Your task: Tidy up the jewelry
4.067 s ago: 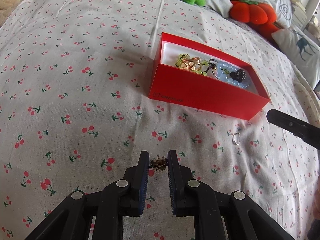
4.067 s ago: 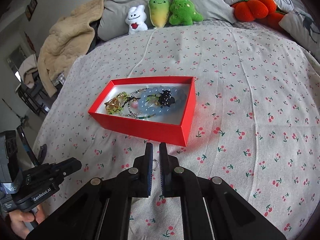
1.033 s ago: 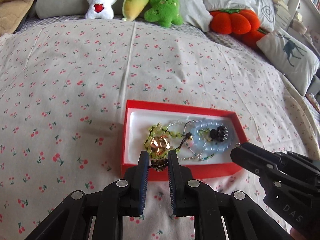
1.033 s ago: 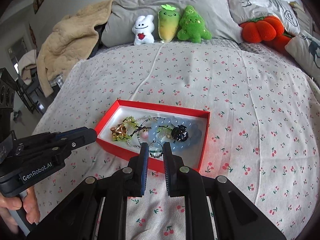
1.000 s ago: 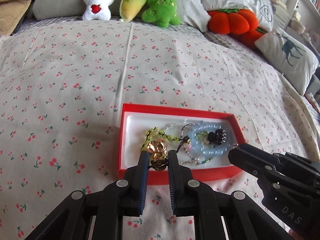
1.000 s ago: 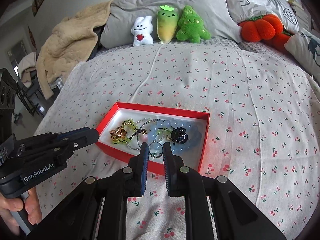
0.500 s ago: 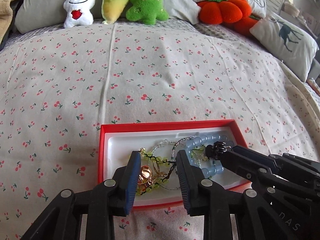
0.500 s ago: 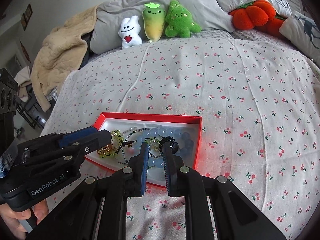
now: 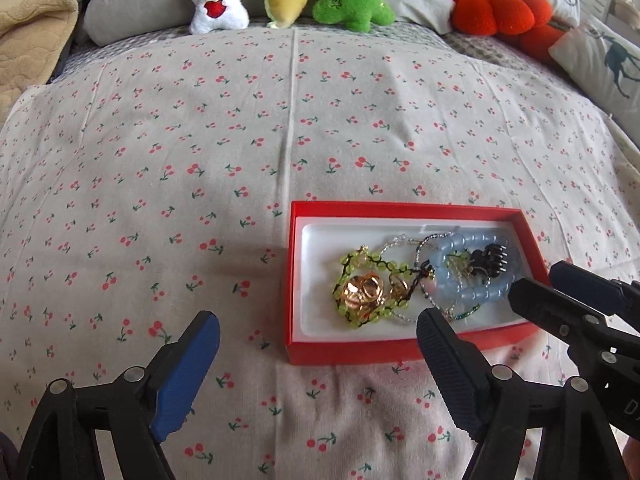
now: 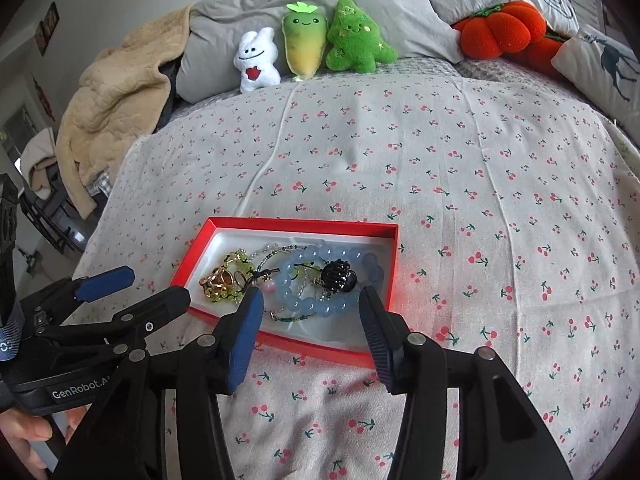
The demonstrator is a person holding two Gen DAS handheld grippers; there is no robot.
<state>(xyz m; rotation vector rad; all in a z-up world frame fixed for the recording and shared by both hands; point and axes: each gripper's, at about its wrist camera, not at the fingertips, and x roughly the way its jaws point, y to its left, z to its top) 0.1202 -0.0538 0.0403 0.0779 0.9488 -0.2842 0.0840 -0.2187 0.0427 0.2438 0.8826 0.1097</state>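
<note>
A red box (image 9: 400, 213) with a white liner lies on the cherry-print bedspread. It holds gold rings (image 9: 362, 293), a green bead bracelet (image 9: 347, 270), a blue bead bracelet (image 9: 466, 280) and a black claw clip (image 9: 491, 259). My left gripper (image 9: 318, 342) hovers over the box's near wall; its jaws are opening wide and no pad touches anything. My right gripper (image 10: 310, 303) hangs over the blue bracelet (image 10: 294, 302) in the box (image 10: 300, 222), jaws opening, nothing pressed between them. Each gripper shows in the other's view: right gripper (image 9: 540, 285), left gripper (image 10: 147, 287).
Plush toys (image 10: 304, 46) line the grey pillows at the bed's head. Orange pumpkin cushions (image 10: 500, 34) and a deer pillow (image 10: 604, 66) sit far right, a beige blanket (image 10: 116, 96) far left. A hand (image 10: 28, 434) holds the left gripper's handle.
Both grippers were shut on small rings over the box. Their jaws have since spread apart and no ring sits between the fingers. The left gripper tilted and shifted left of the box.
</note>
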